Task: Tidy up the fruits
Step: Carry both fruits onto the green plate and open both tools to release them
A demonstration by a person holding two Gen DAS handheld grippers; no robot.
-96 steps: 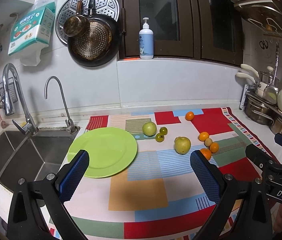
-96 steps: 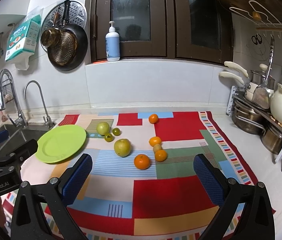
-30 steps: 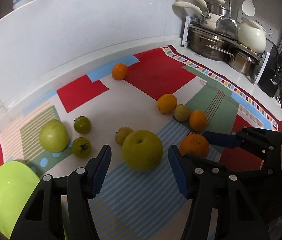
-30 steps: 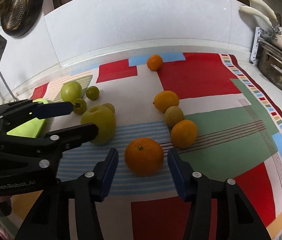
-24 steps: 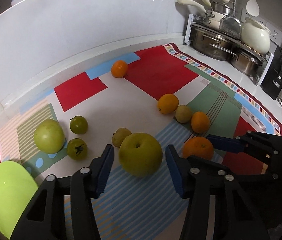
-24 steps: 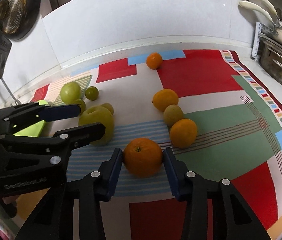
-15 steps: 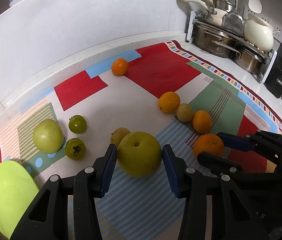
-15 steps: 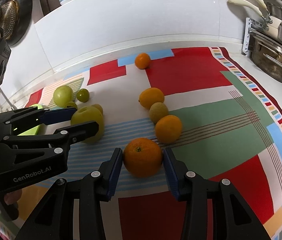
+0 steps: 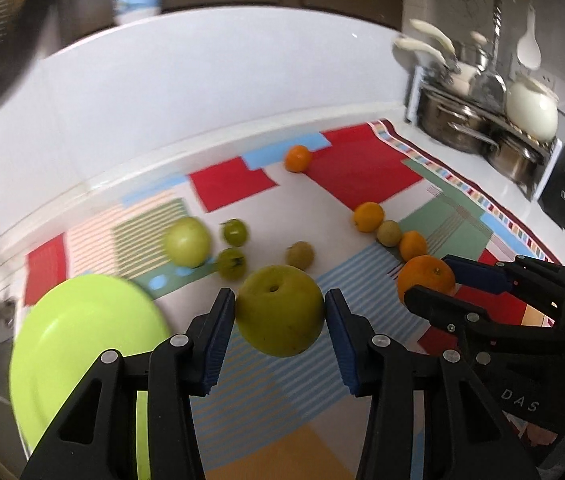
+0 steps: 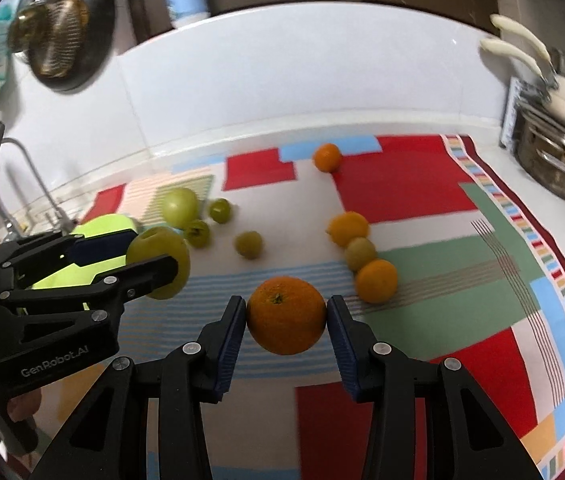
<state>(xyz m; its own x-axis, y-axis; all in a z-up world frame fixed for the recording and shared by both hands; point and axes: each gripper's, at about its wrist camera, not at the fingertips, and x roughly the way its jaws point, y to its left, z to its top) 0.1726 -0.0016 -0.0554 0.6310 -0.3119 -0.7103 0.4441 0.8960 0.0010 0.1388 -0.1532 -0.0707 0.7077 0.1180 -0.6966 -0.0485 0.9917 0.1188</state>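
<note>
My left gripper point(image 9: 280, 322) is shut on a large yellow-green apple point(image 9: 280, 316) and holds it above the patchwork cloth point(image 9: 242, 380). My right gripper point(image 10: 286, 320) is shut on a large orange point(image 10: 286, 314), also lifted off the cloth; it shows in the left wrist view point(image 9: 426, 280) too. A lime green plate point(image 9: 78, 344) lies to the left. A green apple point(image 9: 187, 241), two small green fruits point(image 9: 235, 232), a small yellowish fruit point(image 9: 300, 255) and several small oranges point(image 9: 368, 217) lie on the cloth.
Steel pots and a white kettle point(image 9: 530, 108) stand on a rack at the right. A sink tap point(image 10: 38, 184) is at the left beyond the plate. A pan point(image 10: 62, 28) hangs on the white wall behind the counter.
Both grippers closed on their fruits and lifted them off the cloth. The views have tilted up and swung left, bringing the plate closer.
</note>
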